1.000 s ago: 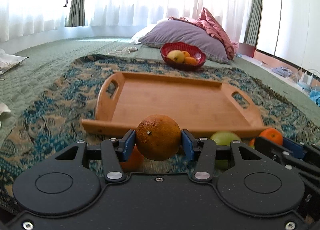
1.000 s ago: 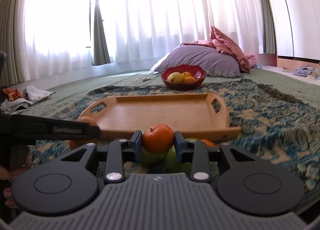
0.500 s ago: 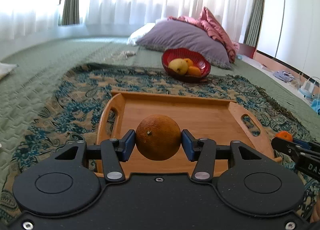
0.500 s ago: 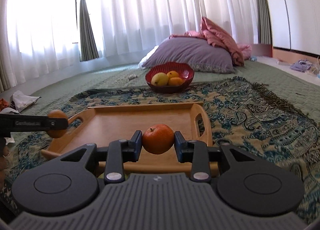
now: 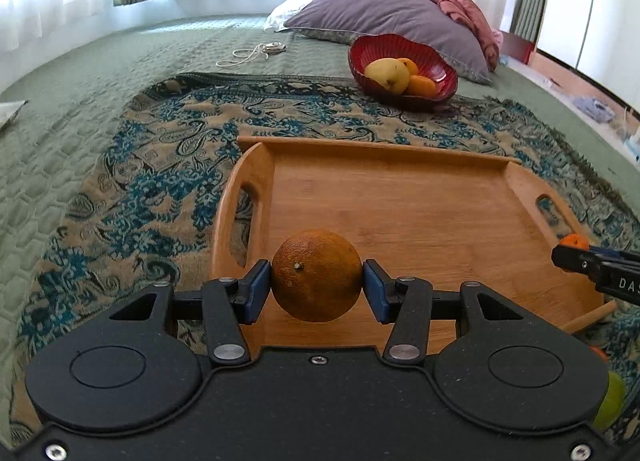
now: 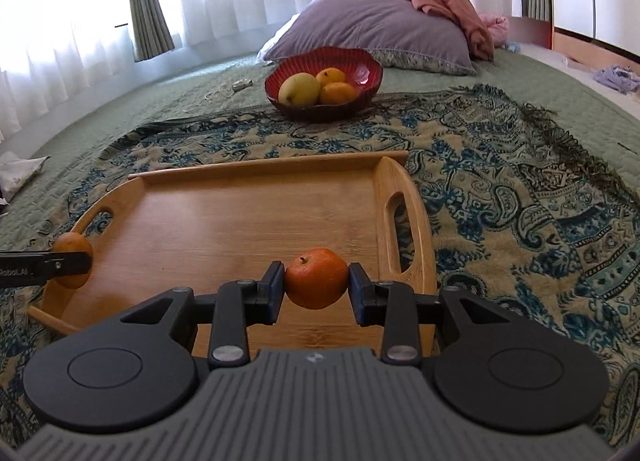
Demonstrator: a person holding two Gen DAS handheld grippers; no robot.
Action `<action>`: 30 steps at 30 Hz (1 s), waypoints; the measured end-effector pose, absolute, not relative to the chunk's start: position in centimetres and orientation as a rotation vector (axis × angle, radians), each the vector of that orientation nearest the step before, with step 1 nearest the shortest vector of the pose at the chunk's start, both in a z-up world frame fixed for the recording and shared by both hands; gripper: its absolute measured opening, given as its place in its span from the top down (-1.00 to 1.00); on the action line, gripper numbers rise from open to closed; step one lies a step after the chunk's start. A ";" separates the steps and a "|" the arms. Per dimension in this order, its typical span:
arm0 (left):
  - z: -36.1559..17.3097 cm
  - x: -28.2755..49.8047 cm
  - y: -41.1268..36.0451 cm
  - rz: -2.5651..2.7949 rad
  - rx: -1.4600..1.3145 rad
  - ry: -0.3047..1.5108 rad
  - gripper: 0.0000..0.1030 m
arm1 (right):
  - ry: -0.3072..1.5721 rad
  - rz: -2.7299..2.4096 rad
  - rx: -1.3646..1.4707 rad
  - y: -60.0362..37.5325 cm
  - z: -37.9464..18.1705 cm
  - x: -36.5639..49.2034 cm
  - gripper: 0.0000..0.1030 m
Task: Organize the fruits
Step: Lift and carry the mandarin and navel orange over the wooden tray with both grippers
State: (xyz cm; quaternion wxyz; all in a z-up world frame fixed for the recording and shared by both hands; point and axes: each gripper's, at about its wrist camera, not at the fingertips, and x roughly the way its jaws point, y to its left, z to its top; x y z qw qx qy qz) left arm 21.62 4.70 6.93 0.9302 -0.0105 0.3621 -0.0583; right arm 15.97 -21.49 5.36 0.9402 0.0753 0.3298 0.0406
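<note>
The left gripper (image 5: 317, 288) grips a large orange (image 5: 317, 275) and the right gripper (image 6: 316, 288) a small tangerine (image 6: 316, 277), both above the wooden tray (image 6: 240, 221). Next, probably lowering and releasing them there.

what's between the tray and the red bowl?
Only bare patterned blanket separates the tray's far rim from the bowl; nothing lies on that stretch. Clearest in the right wrist view, and the left wrist view agrees.
</note>
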 end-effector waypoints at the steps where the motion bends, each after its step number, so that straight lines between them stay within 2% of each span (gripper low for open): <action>1: 6.9 21.8 4.6 -0.118 -0.016 0.740 0.07 | 0.676 0.086 0.155 -21.5 5.2 16.1 0.25; 30: 5.0 22.5 3.7 -0.110 0.004 0.748 0.06 | 0.721 0.084 0.108 -20.3 3.1 17.0 0.22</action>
